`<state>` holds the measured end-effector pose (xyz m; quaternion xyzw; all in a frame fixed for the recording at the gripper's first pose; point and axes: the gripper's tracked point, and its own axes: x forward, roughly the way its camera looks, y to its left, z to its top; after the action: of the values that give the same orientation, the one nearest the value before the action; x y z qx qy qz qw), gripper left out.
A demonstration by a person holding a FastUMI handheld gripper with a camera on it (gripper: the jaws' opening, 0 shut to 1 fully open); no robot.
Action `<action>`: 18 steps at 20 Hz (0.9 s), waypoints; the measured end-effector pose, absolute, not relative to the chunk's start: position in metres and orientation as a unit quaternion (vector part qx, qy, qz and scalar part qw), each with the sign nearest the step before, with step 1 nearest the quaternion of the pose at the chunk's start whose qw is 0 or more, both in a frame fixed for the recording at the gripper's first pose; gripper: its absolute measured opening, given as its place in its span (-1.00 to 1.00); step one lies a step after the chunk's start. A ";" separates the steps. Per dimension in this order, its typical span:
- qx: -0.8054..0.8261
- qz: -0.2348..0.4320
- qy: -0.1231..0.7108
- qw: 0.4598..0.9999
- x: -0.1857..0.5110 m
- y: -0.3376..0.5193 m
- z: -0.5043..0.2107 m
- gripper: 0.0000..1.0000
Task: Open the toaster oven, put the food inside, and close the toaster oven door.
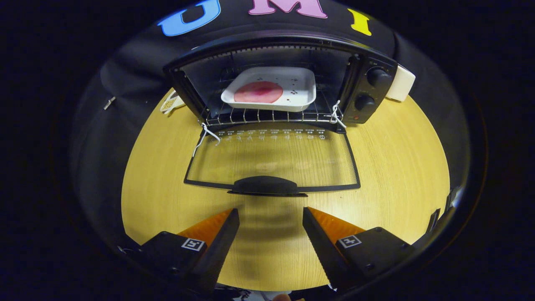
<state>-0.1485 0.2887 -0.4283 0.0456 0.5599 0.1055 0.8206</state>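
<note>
Looking down along the gripper at a round yellow wooden table. Fingers spread wide apart, gripping nothing, just hovering over bare tabletop a little short of the door handle.

Sitting at the far side of the table: a black toaster oven, door hanging fully open and lying flat toward the gripper, pretty much level with the tabletop. Seeing wood grain straight through the glass pane, plus a row of small white markings printed along the hinge edge. Handle sticking out as a dark curved bump on the near edge of the door, roughly centred ahead of the gap between the fingers.

Inside the oven cavity, resting on the wire rack: a white square-ish tray with a round pinkish-red piece of food lying in its left half. A few tiny dark specks dotting the rest of the tray. So food sitting in the oven already, door not yet closed.

Bits of white string tied at both front corners of the rack. Two black knobs stacked on the oven's right-hand panel. Something white poking out behind the oven's right side, can't tell what. Small pale object lying on the table just left of the oven, too small to identify.
</note>
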 end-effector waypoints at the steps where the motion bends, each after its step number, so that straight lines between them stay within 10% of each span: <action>1: 0.038 0.102 0.563 0.819 -0.150 0.290 -0.434 0.99; 18: 0.028 0.061 0.561 0.825 -0.127 0.296 -0.464 0.99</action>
<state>-0.1267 0.2964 -0.4644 0.0285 0.5607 0.0609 0.8253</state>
